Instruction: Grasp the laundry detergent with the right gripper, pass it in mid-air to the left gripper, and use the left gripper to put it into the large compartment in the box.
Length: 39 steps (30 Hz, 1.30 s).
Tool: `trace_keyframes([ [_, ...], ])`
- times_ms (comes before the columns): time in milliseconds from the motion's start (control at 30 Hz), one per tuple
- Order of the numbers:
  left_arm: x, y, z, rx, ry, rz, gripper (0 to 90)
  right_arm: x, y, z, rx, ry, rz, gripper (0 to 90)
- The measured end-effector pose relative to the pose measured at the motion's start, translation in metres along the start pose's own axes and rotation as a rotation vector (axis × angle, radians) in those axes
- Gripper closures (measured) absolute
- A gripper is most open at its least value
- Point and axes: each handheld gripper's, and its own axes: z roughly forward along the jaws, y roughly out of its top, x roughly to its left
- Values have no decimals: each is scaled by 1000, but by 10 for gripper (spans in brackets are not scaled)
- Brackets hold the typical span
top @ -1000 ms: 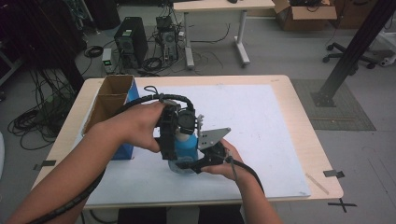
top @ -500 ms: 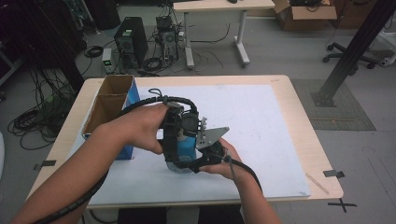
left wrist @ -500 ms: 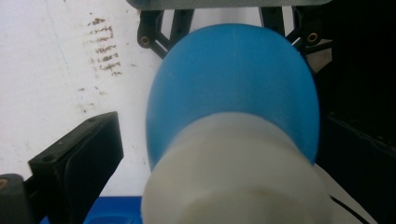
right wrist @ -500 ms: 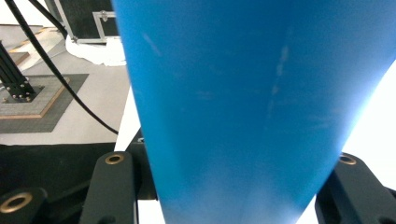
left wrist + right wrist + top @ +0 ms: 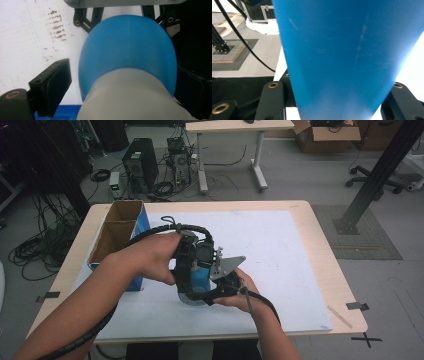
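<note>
Big wooden table [image 5: 320,250] with a white mat [image 5: 280,250] covering most of the top. At the left edge of the mat there's an open cardboard box [image 5: 117,232] with a blue side, split into two compartments.

Both forearms come in from the bottom and meet just left of the mat's middle, near the front edge. Between them is the bottle [image 5: 200,279]: blue body, paler whitish end, standing on or just above the mat, can't really tell which.

The right gripper [image 5: 220,287] comes at it from the near right side, low down. In the right gripper view the blue body [image 5: 347,57] sits squeezed between the two black jaws, so that one's clamped on the bottle.

The left gripper [image 5: 192,262] is on the left and top of the bottle, cable looping over the hand. In the left gripper view the bottle [image 5: 127,60] sits between its jaws. They've just been closing in on it, but the left jaw is clearly off the bottle with mat showing in the gap, so the pads aren't pressing yet. The right jaw is close against the bottle, in shadow.
</note>
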Motion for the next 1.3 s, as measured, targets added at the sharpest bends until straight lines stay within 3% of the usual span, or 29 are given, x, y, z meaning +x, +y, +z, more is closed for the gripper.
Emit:
trace_keyframes([
  [300, -1, 0, -2, 1, -6, 9, 200, 0, 2, 1, 1, -4, -9, 445],
  [533, -1, -1, 0, 5, -13, 10, 226, 1, 2, 1, 0, 0, 6, 445],
  [1300, -1, 1, -3, -1, -11, 20, 319, 0, 2, 1, 2, -4, -8, 445],
])
